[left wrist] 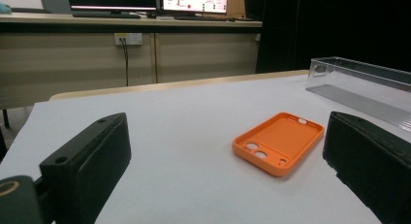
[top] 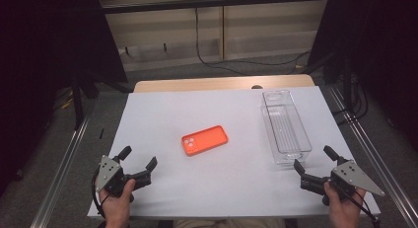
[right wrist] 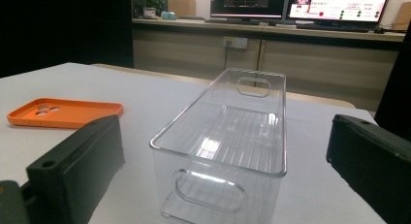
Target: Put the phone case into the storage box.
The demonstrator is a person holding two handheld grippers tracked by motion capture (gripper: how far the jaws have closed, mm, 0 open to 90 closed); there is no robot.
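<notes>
Resting near the table's front edge, the left gripper [top: 138,158] and right gripper [top: 312,159] were both wide apart and empty. The orange phone case [top: 204,139] lay flat mid-table, beside the clear bin [top: 286,127]. A good grab probably needed pinching its long sides gently.
</notes>
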